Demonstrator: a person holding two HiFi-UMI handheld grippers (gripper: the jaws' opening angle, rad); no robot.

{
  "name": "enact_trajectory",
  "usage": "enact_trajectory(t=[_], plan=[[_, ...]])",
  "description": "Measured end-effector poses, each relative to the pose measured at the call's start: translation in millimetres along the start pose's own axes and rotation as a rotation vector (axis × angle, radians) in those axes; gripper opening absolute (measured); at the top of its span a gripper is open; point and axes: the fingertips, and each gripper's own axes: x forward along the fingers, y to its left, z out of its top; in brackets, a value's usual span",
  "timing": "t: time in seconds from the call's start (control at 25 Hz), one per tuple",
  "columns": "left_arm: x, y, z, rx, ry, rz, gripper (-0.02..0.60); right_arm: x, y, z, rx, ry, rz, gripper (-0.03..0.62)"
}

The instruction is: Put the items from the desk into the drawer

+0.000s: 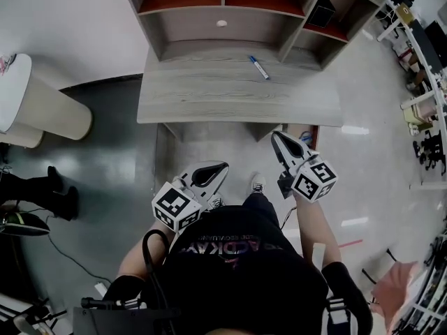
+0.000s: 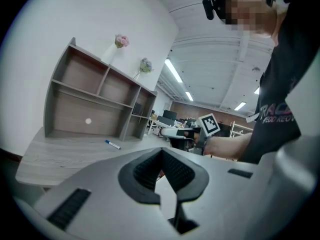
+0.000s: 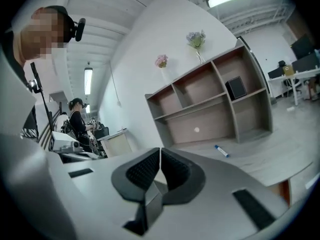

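A blue-capped marker (image 1: 258, 67) lies alone on the grey wooden desk (image 1: 209, 96), near the foot of the shelf unit; it also shows as the marker (image 2: 112, 144) and the marker (image 3: 221, 151) in the two gripper views. My left gripper (image 1: 222, 165) hovers in front of the desk's near edge, jaws shut with nothing between them. My right gripper (image 1: 274, 135) is just under that edge, further right, also shut and empty. Both grippers are well short of the marker. I cannot make out a drawer.
A shelf unit (image 1: 223, 12) stands along the back of the desk, with a small black box (image 1: 321, 11) in a right compartment. A round white counter (image 1: 28, 103) stands at left. Another person (image 3: 77, 119) stands far off. Furniture crowds the right edge (image 1: 419, 82).
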Motion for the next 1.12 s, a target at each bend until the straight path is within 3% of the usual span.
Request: enact_trajectory(t=[0.2,0.32,0.68,1.12], plan=[[-7,5,-1,-0.023,-0.014,0.026,0.011,31,-41,8,-0.028,0.031,-0.039,0.024],[-7,8,0,-0.035,-0.021,0.052,0.011,51,-69,12,-0.047,0.056,-0.058,0.098],[-2,30,10,-0.061,-0.013,0.149,0.011,112,-125,11,-0.07,0.156,-0.067,0.115],[30,53,9,-0.098,0.04,0.199,0.011,160,-187,-8,-0.067,0.275,-0.083,0.13]])
